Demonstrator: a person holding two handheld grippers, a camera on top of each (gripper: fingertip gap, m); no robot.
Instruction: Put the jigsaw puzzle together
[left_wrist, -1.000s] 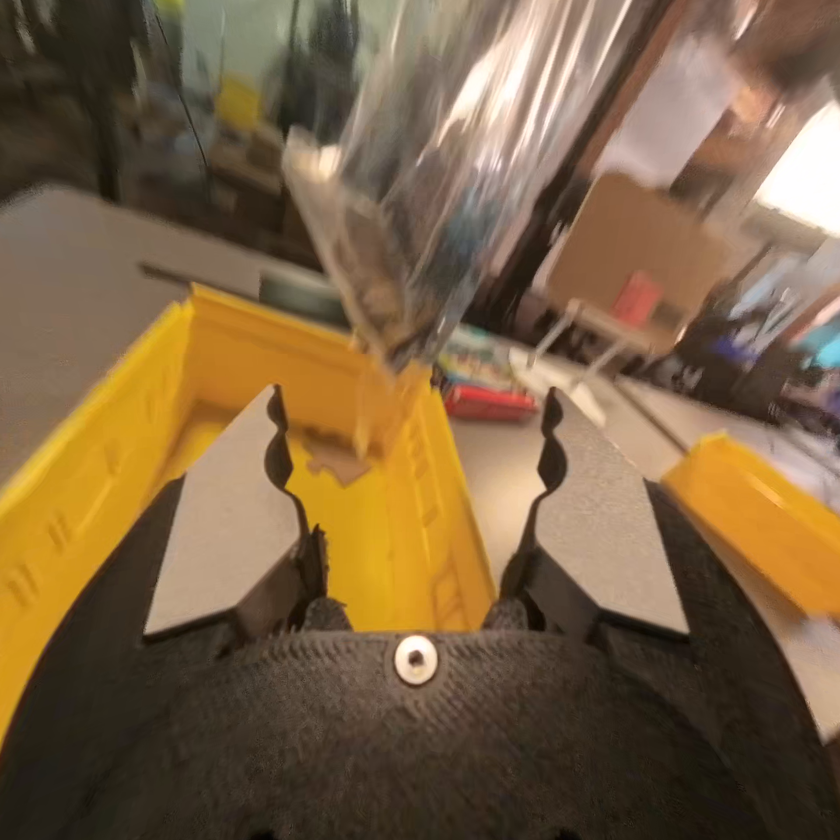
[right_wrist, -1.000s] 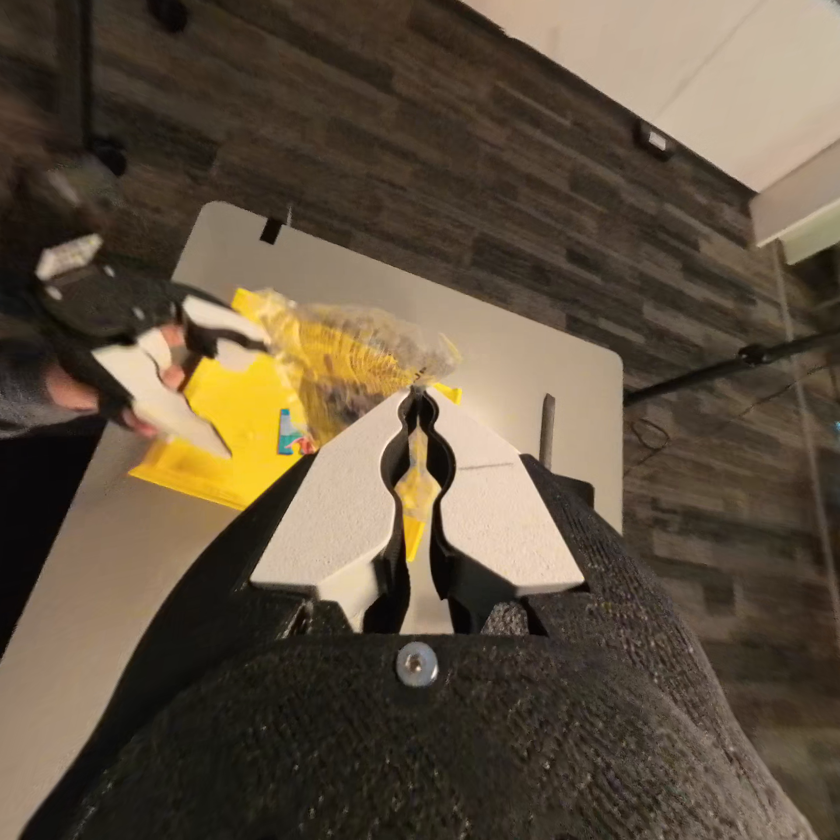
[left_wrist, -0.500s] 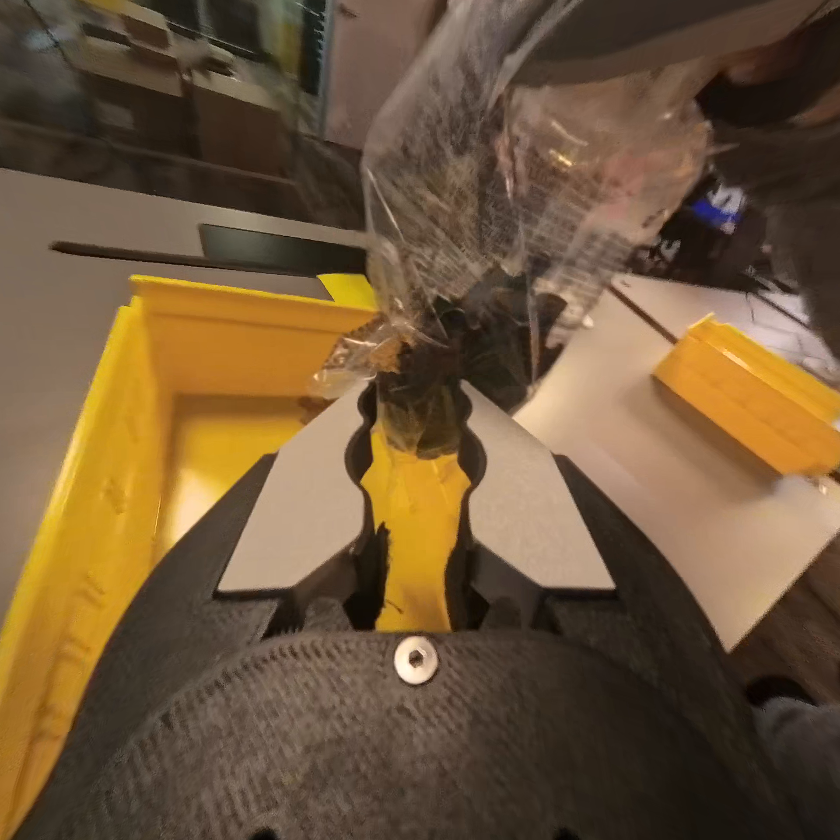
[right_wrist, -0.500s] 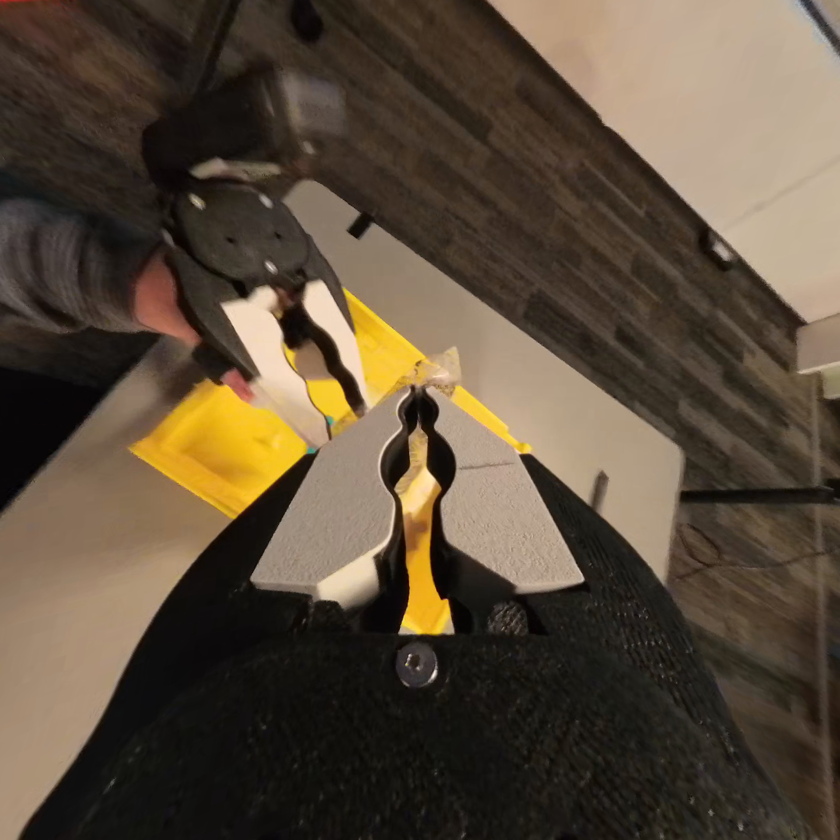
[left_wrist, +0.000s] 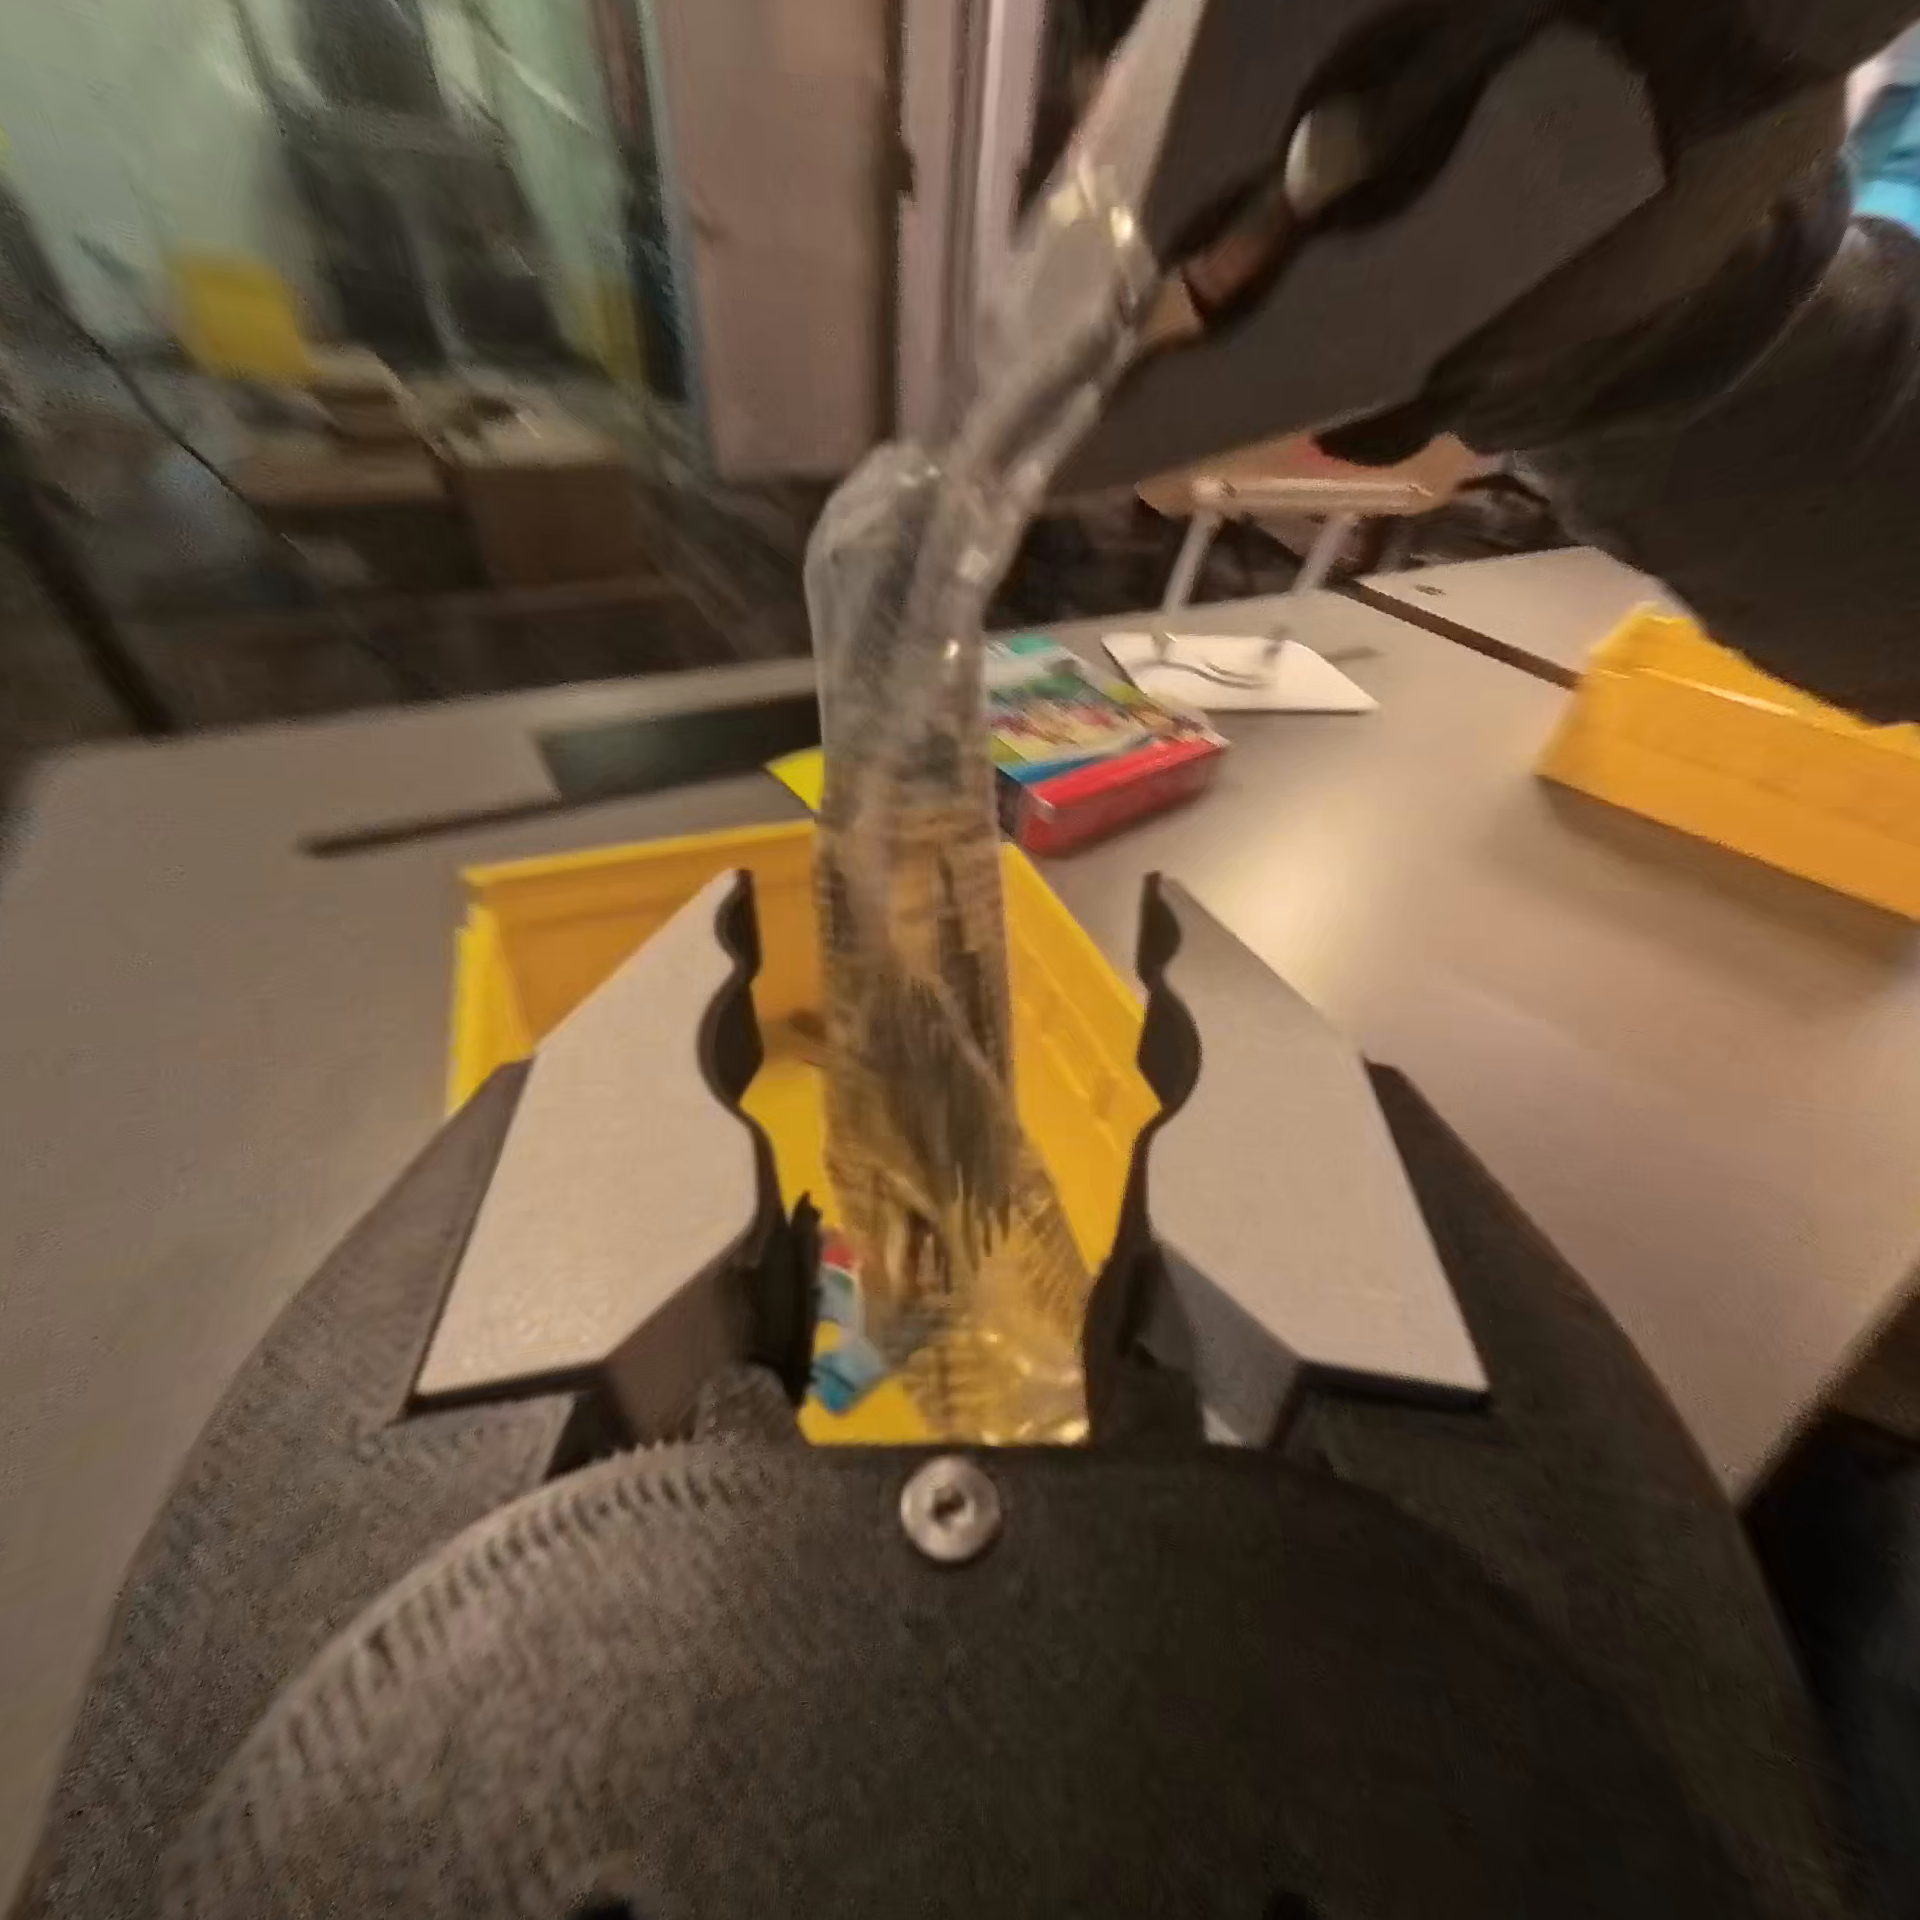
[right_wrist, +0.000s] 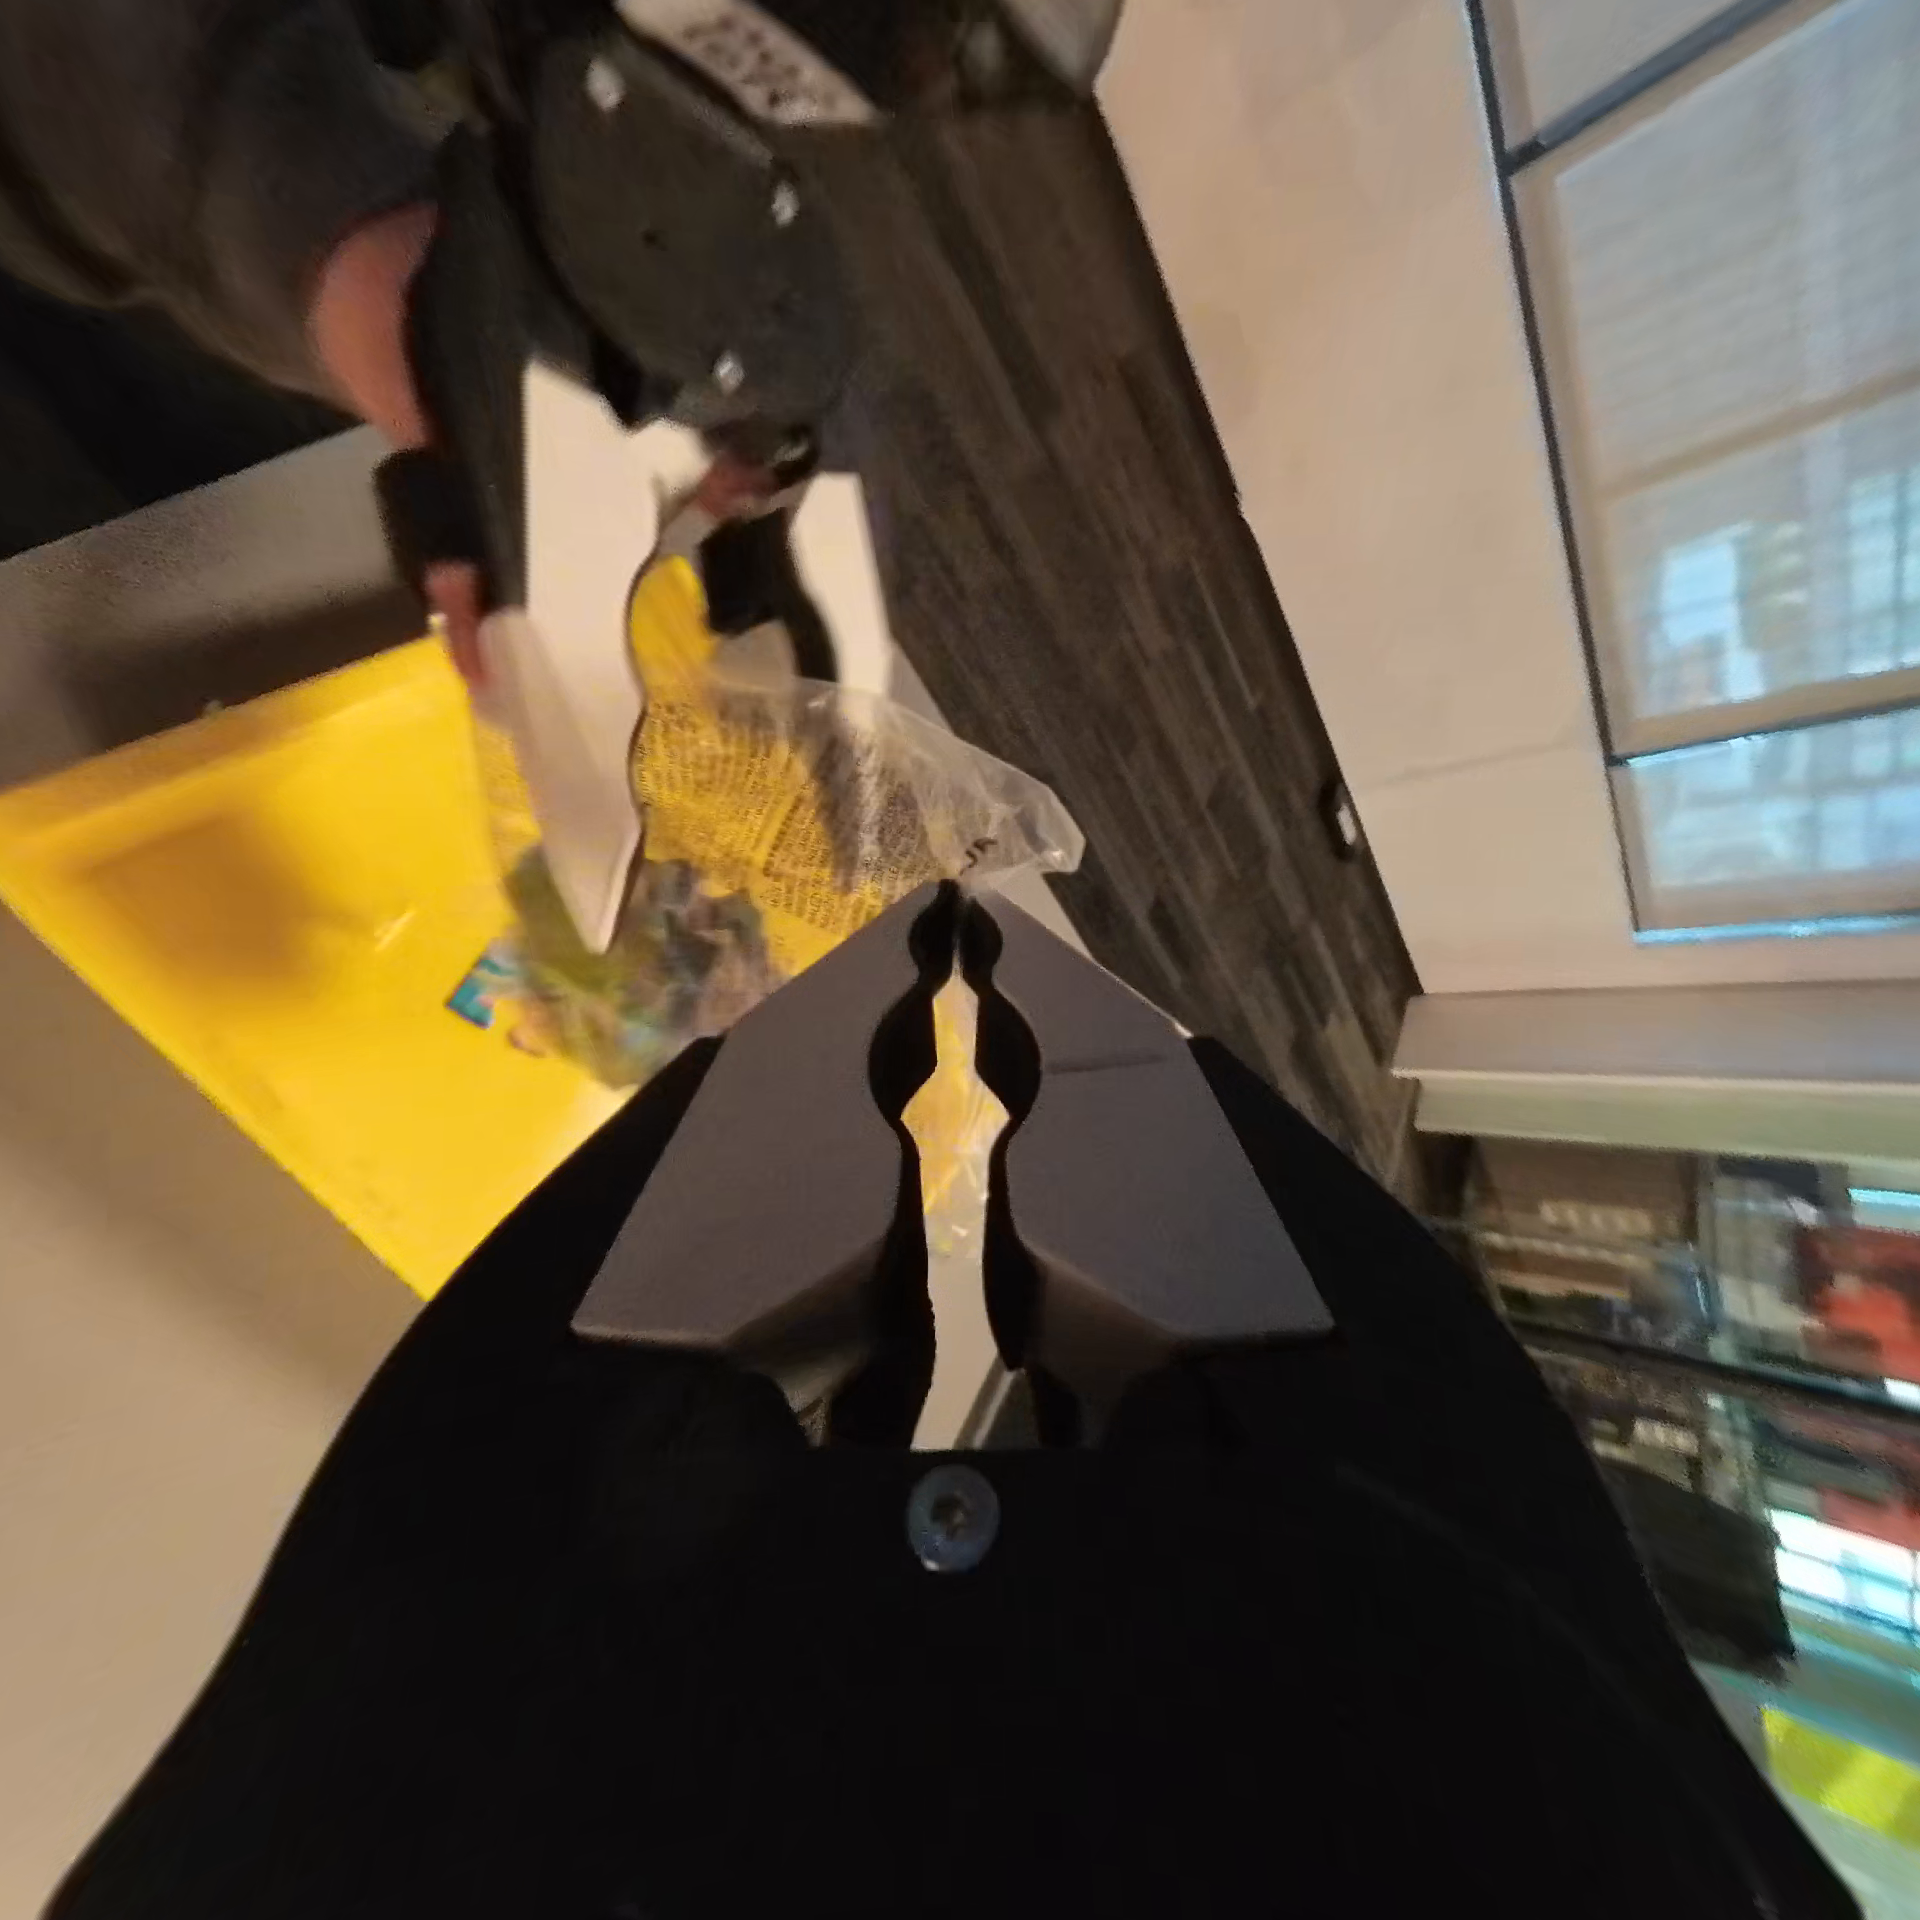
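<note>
Blurring hides what fills the clear bag (left_wrist: 914, 935) over the yellow bin (left_wrist: 623, 925).

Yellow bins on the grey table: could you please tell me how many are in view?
2: an open yellow bin directly beneath the left gripper's jaws, and a second yellow bin at the table's far right. Others may be hidden.

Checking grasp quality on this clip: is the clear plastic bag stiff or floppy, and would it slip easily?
Likely floppy: the clear plastic bag hangs stretched and twisted from the right gripper into the yellow bin. Probably light, since a pinched corner carries it. The glossy film may be slippery.
</note>
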